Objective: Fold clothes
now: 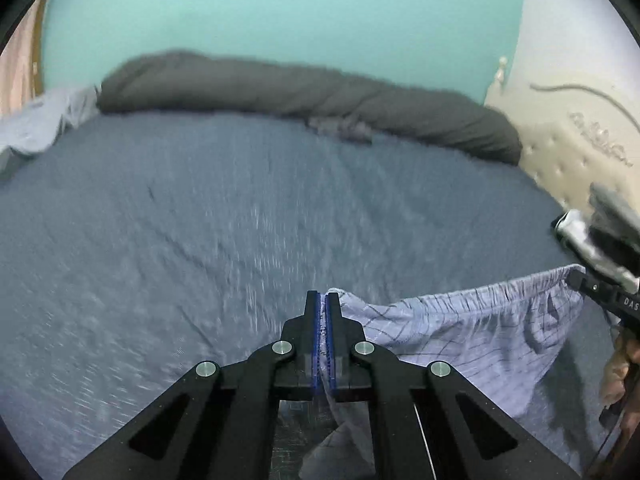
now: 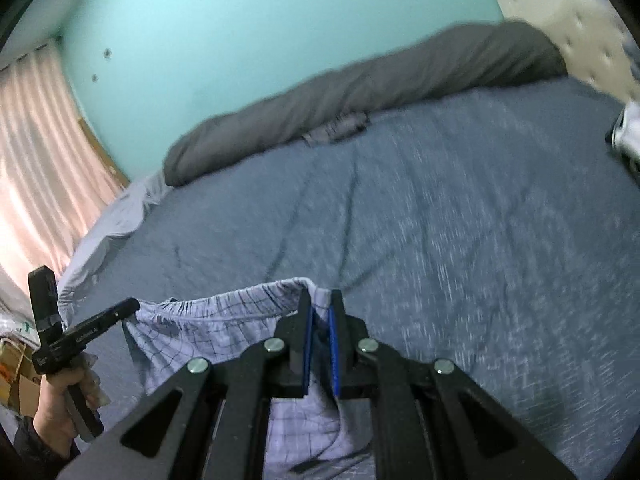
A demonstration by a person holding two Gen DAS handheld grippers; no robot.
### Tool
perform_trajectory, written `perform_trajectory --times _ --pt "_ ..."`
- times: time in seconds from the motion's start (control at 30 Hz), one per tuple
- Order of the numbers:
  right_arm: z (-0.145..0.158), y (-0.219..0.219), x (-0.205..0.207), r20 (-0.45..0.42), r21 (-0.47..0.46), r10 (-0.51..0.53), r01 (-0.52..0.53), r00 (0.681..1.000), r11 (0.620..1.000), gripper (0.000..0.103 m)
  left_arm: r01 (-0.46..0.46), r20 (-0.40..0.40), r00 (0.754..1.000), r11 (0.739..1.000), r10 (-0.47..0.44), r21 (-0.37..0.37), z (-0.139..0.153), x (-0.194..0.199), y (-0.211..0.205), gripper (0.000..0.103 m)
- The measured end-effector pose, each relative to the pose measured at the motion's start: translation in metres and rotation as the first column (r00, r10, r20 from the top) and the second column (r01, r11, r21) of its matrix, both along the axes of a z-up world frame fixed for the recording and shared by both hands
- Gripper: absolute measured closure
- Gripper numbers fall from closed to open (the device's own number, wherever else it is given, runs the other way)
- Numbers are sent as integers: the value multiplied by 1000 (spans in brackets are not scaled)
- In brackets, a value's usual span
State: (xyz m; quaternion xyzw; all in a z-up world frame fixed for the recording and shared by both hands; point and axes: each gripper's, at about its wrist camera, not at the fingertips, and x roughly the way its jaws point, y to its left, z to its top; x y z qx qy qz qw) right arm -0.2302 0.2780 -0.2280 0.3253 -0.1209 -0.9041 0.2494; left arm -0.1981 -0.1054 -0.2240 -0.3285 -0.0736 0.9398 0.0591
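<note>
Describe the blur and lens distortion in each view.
Left wrist view: the blue-grey bedspread is streaked by motion blur, while the left tool and the pale checked cotton shorts stay sharp. Right wrist view: similar streaking on the bedspread; the fisheye curves the long dark grey pillow, with black corners.

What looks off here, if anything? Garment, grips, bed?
Nothing serious. Both grippers, left and right, pinch the checked shorts at the waistband, which sags between them above the bed. The grey duvet is bunched along the far edge, and a small dark item lies beside it; too blurred to identify.
</note>
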Motion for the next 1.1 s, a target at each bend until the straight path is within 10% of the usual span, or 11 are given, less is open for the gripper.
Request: perform_trajectory --times 0.33,0.53,0.9,1.1 --pt "107 10 64 -171 -25 29 -34 985 999 97 33 -183 982 999 -35 -15 123 61 9 101" --pt "142 13 85 -193 16 100 -99 976 995 97 27 -200 979 1000 -28 -11 144 97 6 101" --pt "7 -5 29 172 155 61 -89 983 984 97 15 53 998 1000 -15 13 22 68 15 101" --pt "-41 -21 22 234 227 45 -100 971 969 97 32 147 989 999 -34 17 -28 62 19 101"
